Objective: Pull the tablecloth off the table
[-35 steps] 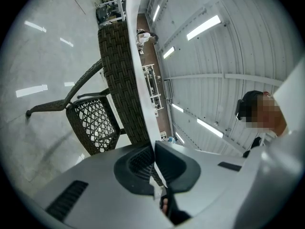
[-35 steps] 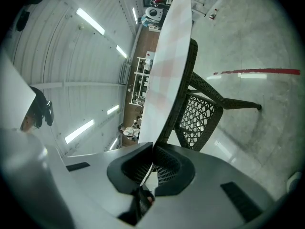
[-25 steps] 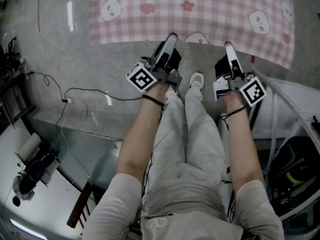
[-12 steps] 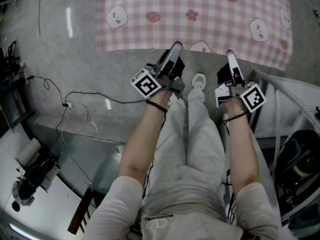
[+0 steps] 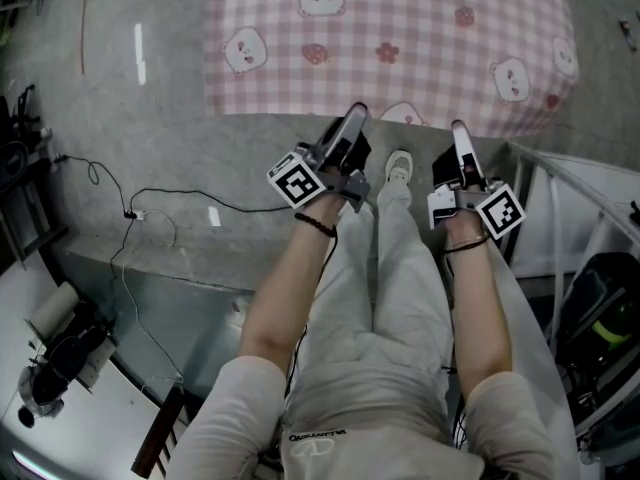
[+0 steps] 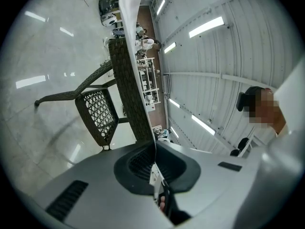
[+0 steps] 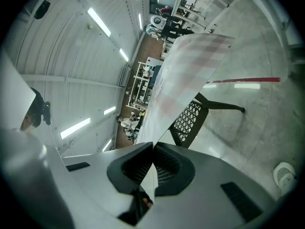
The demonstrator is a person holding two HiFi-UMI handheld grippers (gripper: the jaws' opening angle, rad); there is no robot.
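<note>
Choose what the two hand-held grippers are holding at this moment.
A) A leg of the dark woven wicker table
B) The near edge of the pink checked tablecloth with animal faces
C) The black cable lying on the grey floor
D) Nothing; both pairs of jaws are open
B: in each gripper view the jaws are shut on a thin cloth edge, and the head view shows the left gripper and the right gripper at the near hem of the pink checked tablecloth.

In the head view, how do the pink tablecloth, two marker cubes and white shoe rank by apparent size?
1. tablecloth, by far the largest.
2. left marker cube and right marker cube: alike, not ranked.
3. white shoe, smallest, though farther away and partly hidden.
</note>
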